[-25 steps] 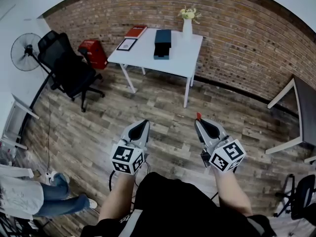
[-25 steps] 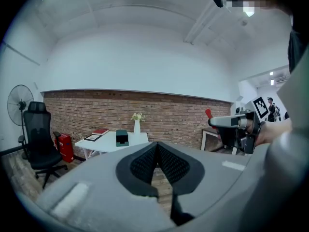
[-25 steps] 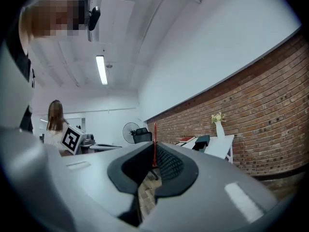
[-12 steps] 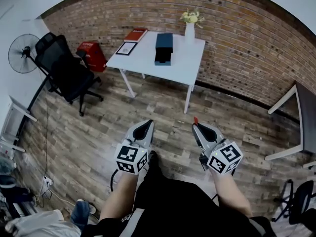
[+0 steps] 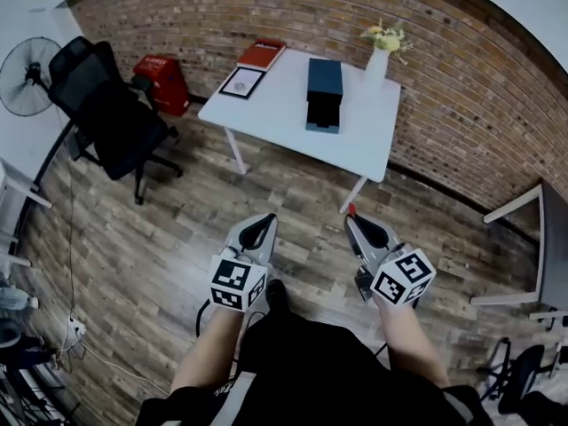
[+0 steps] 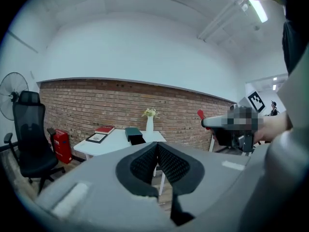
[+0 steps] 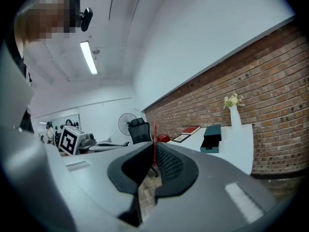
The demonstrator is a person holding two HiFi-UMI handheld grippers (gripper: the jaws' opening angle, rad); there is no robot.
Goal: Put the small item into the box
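Pinching a thin red item [image 7: 154,132] between its nearly closed jaws, the right gripper [image 5: 353,220] lets only the item's red tip poke past its fingertips in the head view. There the item is too small for its shape to be made out, and in the right gripper view it shows as a narrow upright sliver. The left gripper [image 5: 259,224] has its jaws pressed together with nothing between them. Both are held over the wooden floor [image 5: 177,229], well apart from the white table [image 5: 284,118]. The dark teal box [image 5: 324,87] lies near the middle of that table, close to a white vase [image 5: 376,65] of flowers, and whether it stands open cannot be told. A second table [image 5: 552,238] is cut off at the right edge.
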